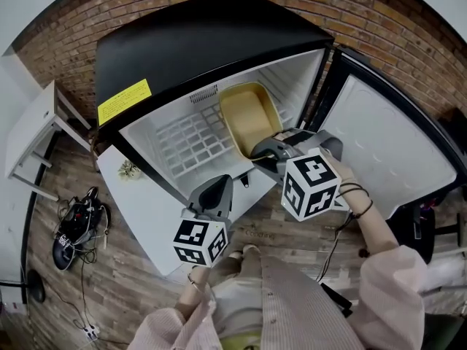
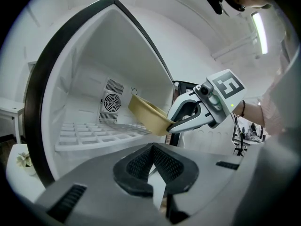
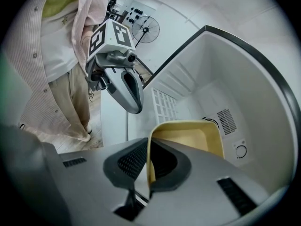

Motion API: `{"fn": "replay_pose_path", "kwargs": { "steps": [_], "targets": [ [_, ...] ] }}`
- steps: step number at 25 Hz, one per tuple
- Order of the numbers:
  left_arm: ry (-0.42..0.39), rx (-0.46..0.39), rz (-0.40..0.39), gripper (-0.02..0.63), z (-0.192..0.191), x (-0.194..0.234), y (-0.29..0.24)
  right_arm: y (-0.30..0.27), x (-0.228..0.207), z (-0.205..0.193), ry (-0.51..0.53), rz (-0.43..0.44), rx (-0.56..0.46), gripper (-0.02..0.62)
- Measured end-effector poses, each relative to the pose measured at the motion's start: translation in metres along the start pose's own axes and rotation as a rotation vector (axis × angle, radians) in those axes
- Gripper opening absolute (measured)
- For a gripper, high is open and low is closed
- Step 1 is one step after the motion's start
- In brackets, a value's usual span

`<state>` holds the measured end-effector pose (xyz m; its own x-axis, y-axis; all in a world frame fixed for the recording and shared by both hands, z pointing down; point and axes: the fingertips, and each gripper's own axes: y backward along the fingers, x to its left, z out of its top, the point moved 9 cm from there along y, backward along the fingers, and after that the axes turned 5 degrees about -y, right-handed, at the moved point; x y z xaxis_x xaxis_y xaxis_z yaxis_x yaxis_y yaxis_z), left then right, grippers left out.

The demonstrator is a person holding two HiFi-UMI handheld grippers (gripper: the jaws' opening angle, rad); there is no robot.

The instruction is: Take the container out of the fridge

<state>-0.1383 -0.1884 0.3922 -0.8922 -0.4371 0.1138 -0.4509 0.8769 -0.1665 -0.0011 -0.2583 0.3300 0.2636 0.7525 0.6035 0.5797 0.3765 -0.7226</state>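
A shallow yellow container (image 1: 252, 115) sits tilted at the right side of the open fridge (image 1: 182, 42), above the wire shelf. My right gripper (image 1: 259, 155) is shut on its near rim; in the right gripper view the thin yellow wall (image 3: 188, 138) runs between the pads of the right gripper (image 3: 148, 164). The left gripper view shows the container (image 2: 146, 114) lifted off the shelf in that grip. My left gripper (image 1: 219, 188) hovers in front of the fridge opening, left of the container, shut with nothing in it (image 2: 153, 147).
The fridge door (image 1: 387, 144) stands open at the right. A white wire shelf (image 1: 186, 141) fills the fridge's left half, with a fan grille (image 2: 112, 101) on the back wall. A white table (image 1: 33, 133) and tangled cables (image 1: 73, 228) lie at the left on the wood floor.
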Motion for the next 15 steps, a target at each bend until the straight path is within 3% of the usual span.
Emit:
{"fn": "replay_pose_path", "kwargs": {
  "steps": [15],
  "targets": [
    [-0.020, 0.027, -0.091, -0.009, -0.009, -0.010, 0.008, 0.019, 0.054, 0.005, -0.138, -0.071, 0.025, 0.017]
  ]
}}
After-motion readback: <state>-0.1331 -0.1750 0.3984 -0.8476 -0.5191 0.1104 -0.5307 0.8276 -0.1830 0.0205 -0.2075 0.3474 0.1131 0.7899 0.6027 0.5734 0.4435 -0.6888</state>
